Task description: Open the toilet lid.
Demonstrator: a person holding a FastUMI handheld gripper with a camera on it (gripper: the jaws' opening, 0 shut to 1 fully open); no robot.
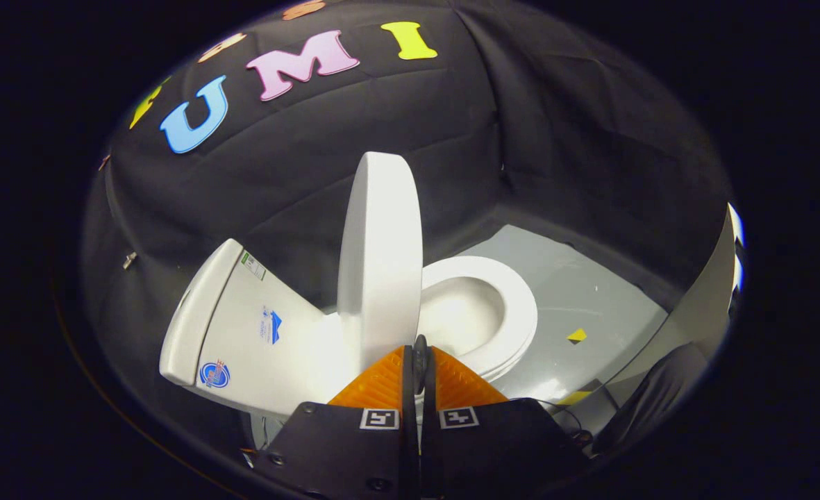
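Lid [380, 257] stood raised nearly upright between tank [243, 326] and seat [482, 309], just beyond the gripper [420, 361], whose orange fingers were pressed together, seemingly empty. Opening looked almost complete; next came tipping it against the tank.
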